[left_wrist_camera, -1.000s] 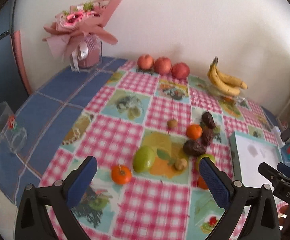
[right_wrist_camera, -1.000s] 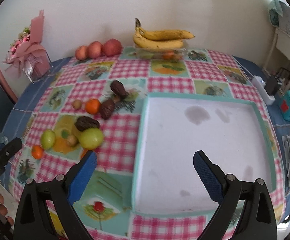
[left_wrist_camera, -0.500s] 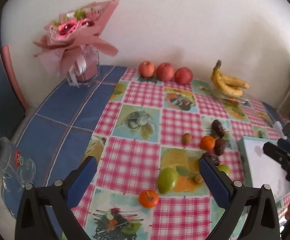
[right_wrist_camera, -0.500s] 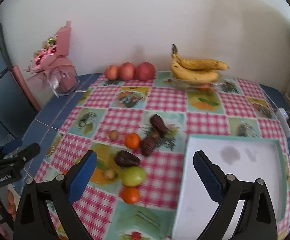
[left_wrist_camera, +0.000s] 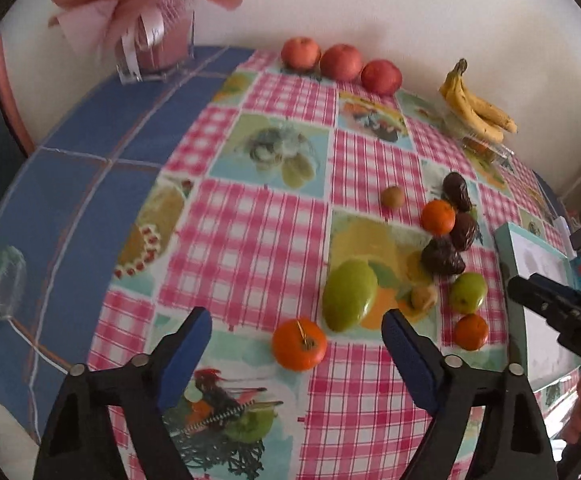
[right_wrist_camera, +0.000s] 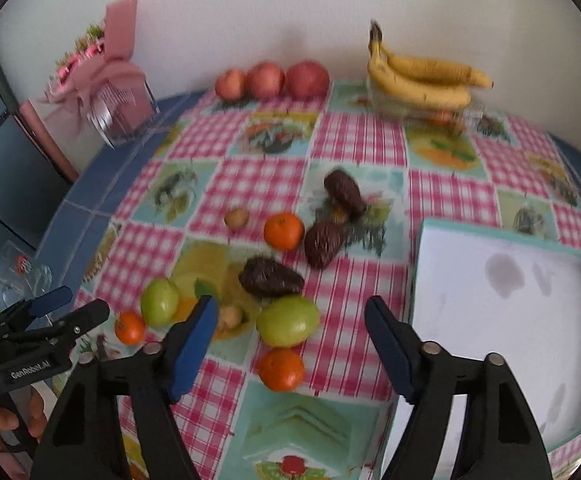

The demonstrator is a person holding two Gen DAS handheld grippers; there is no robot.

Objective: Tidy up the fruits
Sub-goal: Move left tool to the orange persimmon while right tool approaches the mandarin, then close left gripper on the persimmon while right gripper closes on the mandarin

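Loose fruit lies on the checked tablecloth. In the left wrist view my left gripper [left_wrist_camera: 296, 326] hovers with its jaws closing around an orange [left_wrist_camera: 299, 344], pads clear of it. A long green fruit [left_wrist_camera: 349, 295] lies just beyond. In the right wrist view my right gripper [right_wrist_camera: 290, 312] has its jaws closing either side of a round green fruit [right_wrist_camera: 288, 320], without touching it. Another orange [right_wrist_camera: 281, 369] sits nearer the camera. Dark brown fruits [right_wrist_camera: 271, 277], a third orange [right_wrist_camera: 284, 231] and small brown fruits [right_wrist_camera: 236, 218] lie behind.
A white tray with a teal rim [right_wrist_camera: 416, 280] lies right of the fruit. Three apples [right_wrist_camera: 272, 79] and bananas [right_wrist_camera: 422, 80] stand by the back wall. A pink bouquet [left_wrist_camera: 150, 12] is at the back left, a glass [left_wrist_camera: 2, 276] at the left edge.
Both grippers have dropped closer to the loose fruit and their jaws have narrowed. The right one has swung left from over the tray to the green fruit.
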